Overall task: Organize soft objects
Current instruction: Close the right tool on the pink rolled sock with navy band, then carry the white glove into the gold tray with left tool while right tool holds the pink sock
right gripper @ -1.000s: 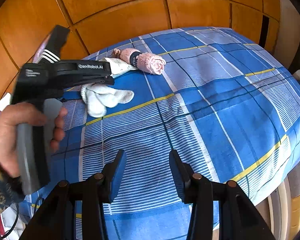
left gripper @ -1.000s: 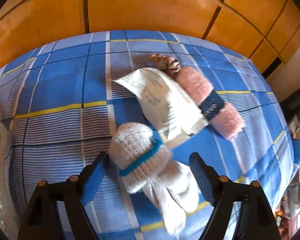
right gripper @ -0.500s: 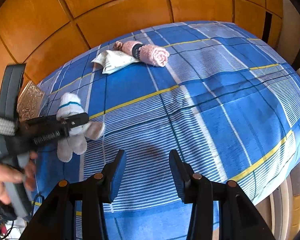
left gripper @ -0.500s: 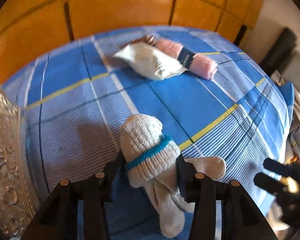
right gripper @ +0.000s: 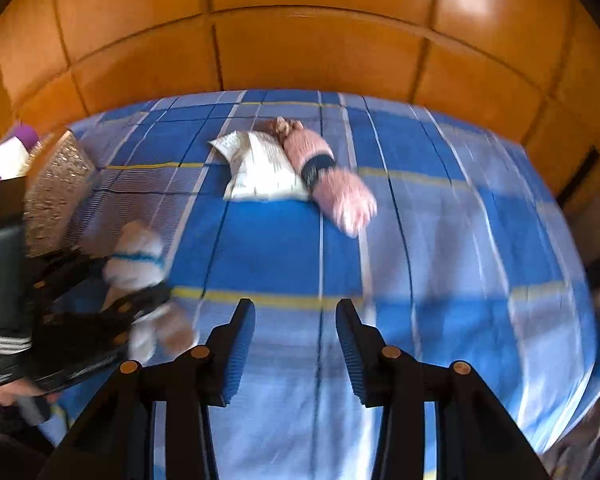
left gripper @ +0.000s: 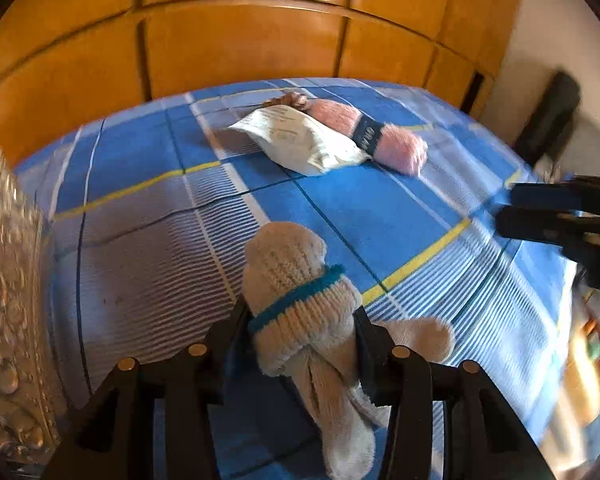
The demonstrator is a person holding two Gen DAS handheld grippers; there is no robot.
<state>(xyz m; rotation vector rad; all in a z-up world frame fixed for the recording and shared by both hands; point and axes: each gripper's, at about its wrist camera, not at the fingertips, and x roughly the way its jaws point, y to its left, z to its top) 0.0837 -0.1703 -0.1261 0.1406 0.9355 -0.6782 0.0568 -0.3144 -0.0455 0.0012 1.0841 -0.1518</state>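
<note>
**A:** Looking at the left gripper (left gripper: 300, 332) first, what's it got?

**B:** It's clenched on a rolled-up white sock (left gripper: 296, 284) with a teal band, low in the middle of its own view, above the blue plaid bed (left gripper: 140, 168). The loose sock ends hang down between the fingers.

**A:** And the right gripper (right gripper: 296, 336)?

**B:** Nothing between its pads; the jaws are easing closed over bare bedsheet. Blurry shot though.

**A:** Other stuff?

**B:** A pink towel roll (right gripper: 332, 176) with a dark band lies touching a white packet (right gripper: 260, 172), upper middle of the bed. A shiny embossed box (left gripper: 8, 300) sits at the left edge.
</note>
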